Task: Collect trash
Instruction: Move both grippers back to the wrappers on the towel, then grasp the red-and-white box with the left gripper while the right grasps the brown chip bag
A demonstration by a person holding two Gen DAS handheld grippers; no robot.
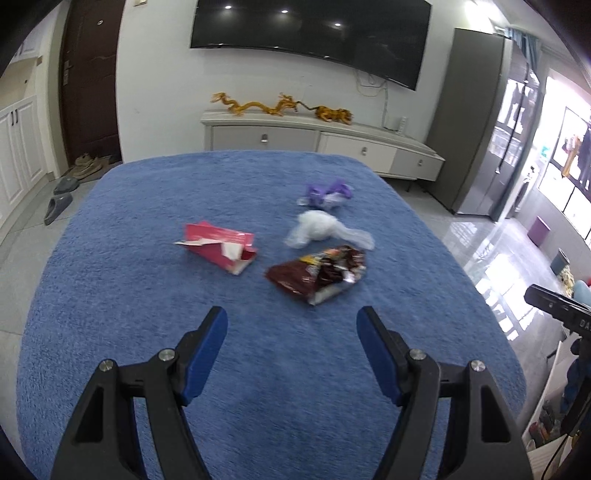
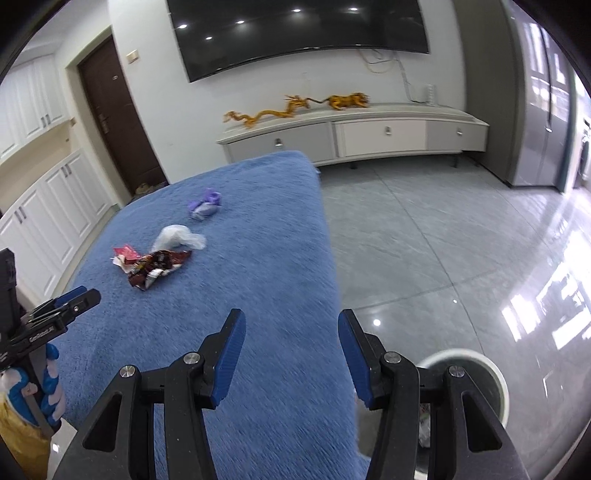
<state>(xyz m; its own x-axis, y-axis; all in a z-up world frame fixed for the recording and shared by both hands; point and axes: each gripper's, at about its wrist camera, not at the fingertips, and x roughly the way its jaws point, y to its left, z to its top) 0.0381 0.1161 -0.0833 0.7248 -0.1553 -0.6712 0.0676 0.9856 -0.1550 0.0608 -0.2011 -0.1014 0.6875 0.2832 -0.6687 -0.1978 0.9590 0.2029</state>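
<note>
Both grippers, left (image 1: 291, 325) and right (image 2: 291, 328), hang wide and empty. The snack bag (image 1: 317, 271) looks light, crinkly and slippery. Pinching its crumpled torn end seems best.

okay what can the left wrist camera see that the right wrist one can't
Only the left wrist view shows the slippers by the door and the whole pink box.

Only the right wrist view shows the white bin on the floor past the blue cloth's edge.

Both show the brown wrapper, the white bag, the purple wrapper and the TV. Both the left gripper and the right gripper are open and empty.
</note>
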